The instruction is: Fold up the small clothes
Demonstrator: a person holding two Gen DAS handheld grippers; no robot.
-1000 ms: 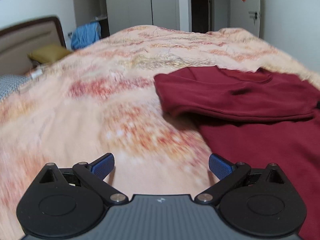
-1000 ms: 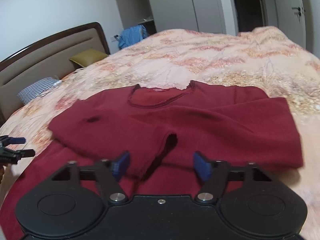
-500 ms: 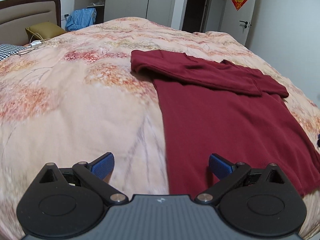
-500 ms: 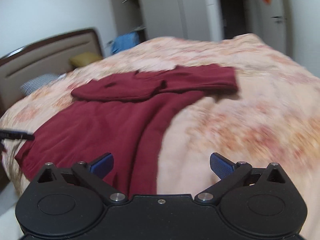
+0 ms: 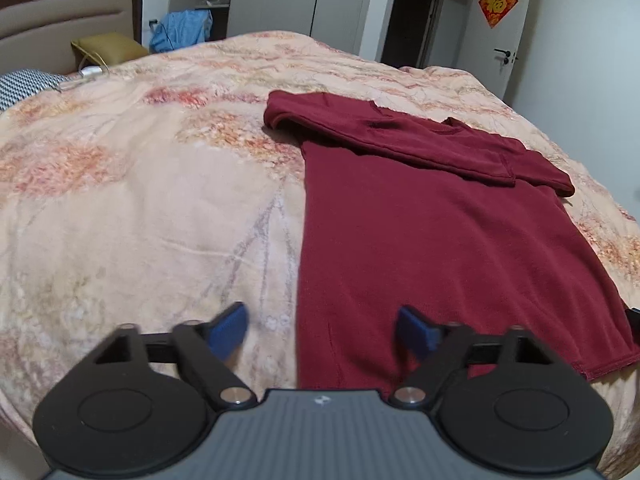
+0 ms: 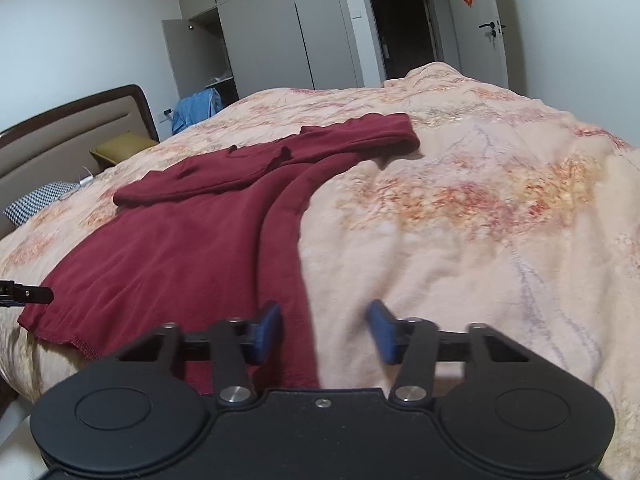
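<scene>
The dark red knit top (image 5: 420, 240) lies flat on the peach floral bed cover (image 5: 140, 208), sleeves folded across its chest, its two bottom corners now under my claws. My left claw (image 5: 320, 330) and right claw (image 6: 322, 330), both over the chest a second ago, have pulled back to the hem and have just been closing, each astride a corner with blue pads apart, not yet pinching. I judge lifting the hem towards the collar comes next.

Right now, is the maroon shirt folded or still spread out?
Partly folded. Both sleeves of the maroon shirt lie folded across its chest, but the body lies flat at full length on the bedspread, hem not yet brought up.
</scene>
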